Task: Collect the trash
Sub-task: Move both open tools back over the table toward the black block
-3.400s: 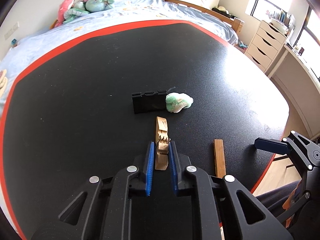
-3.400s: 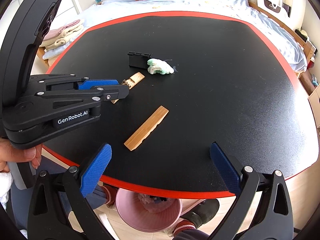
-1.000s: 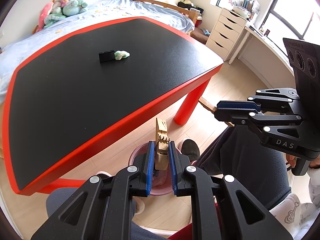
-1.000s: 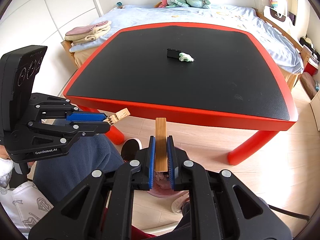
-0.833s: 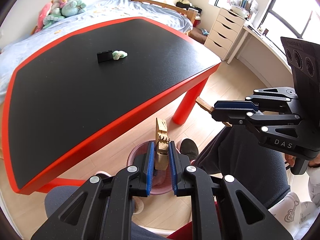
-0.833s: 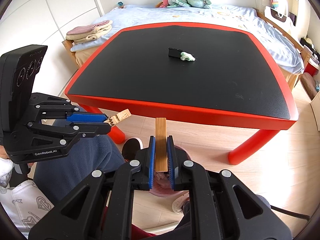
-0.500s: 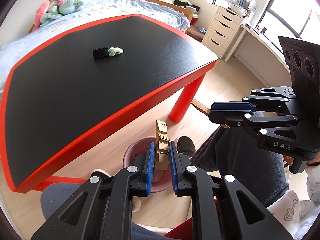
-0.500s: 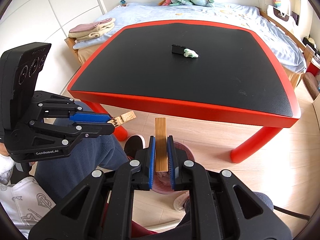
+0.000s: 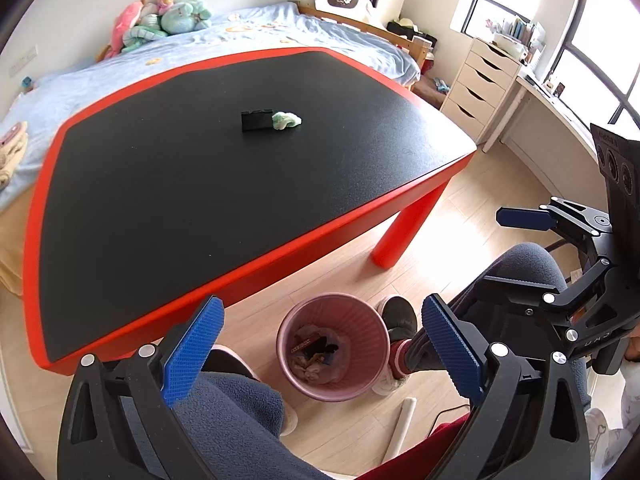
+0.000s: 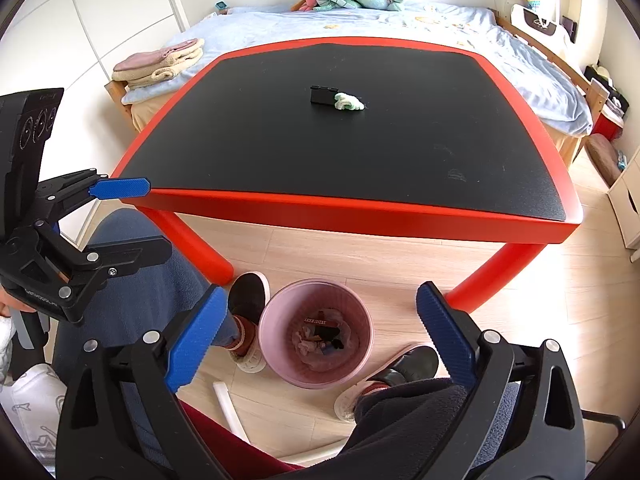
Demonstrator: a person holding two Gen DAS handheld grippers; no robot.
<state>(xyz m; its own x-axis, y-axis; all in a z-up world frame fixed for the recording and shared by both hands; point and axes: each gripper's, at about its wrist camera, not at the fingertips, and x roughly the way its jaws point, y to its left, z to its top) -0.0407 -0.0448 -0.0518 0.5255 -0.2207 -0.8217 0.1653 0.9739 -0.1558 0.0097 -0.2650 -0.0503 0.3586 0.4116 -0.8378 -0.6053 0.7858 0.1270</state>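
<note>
A pink waste bin point(image 9: 334, 344) stands on the wood floor below the table's front edge, with scraps inside; it also shows in the right wrist view point(image 10: 316, 332). My left gripper point(image 9: 320, 348) is open and empty right above the bin. My right gripper point(image 10: 318, 336) is open and empty above it too. On the black table top point(image 9: 180, 184) lie a small black box point(image 9: 257, 120) and a green-white crumpled wad point(image 9: 286, 120) touching its right side; both show in the right wrist view, the box point(image 10: 322, 95) and the wad point(image 10: 349, 101).
The table has a red rim point(image 10: 360, 210) and red legs point(image 9: 408, 228). The person's knees and shoes point(image 10: 250, 300) flank the bin. A white tube point(image 9: 400, 426) lies on the floor. A bed point(image 9: 240, 40) and white drawers point(image 9: 480, 84) stand behind.
Both grippers have opened. The notched wooden piece has left the left gripper and the wooden slat has left the right one; neither is in the jaws now.
</note>
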